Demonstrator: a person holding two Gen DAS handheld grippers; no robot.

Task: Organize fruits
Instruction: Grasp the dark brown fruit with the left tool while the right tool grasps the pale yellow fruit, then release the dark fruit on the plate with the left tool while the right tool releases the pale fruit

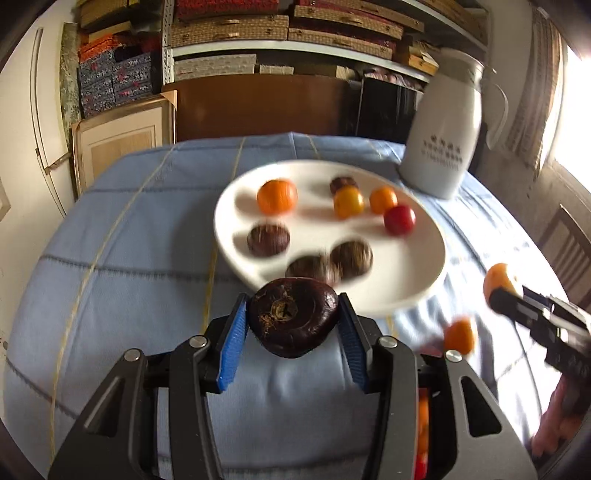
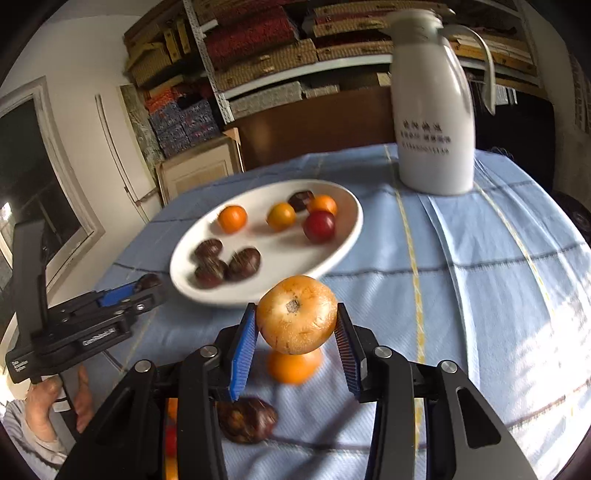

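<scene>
My left gripper (image 1: 293, 319) is shut on a dark brown chestnut (image 1: 293, 321), held above the cloth just before the near rim of the white plate (image 1: 421, 266). My right gripper (image 2: 297, 330) is shut on an orange fruit (image 2: 297, 314), held above the cloth in front of the plate (image 2: 347, 229). The plate holds several dark chestnuts (image 2: 243, 264), orange fruits (image 2: 232, 218) and one red fruit (image 2: 319, 226). Another orange fruit (image 2: 293, 365) and a chestnut (image 2: 247, 419) lie on the cloth under my right gripper. The right gripper (image 1: 517, 302) shows at the right of the left wrist view.
A white thermos jug (image 2: 436, 107) stands at the table's back right. The table has a blue checked cloth (image 2: 480, 258). An orange fruit (image 1: 460, 336) lies on the cloth right of my left gripper. Shelves of boxes (image 1: 229, 29) stand behind the table.
</scene>
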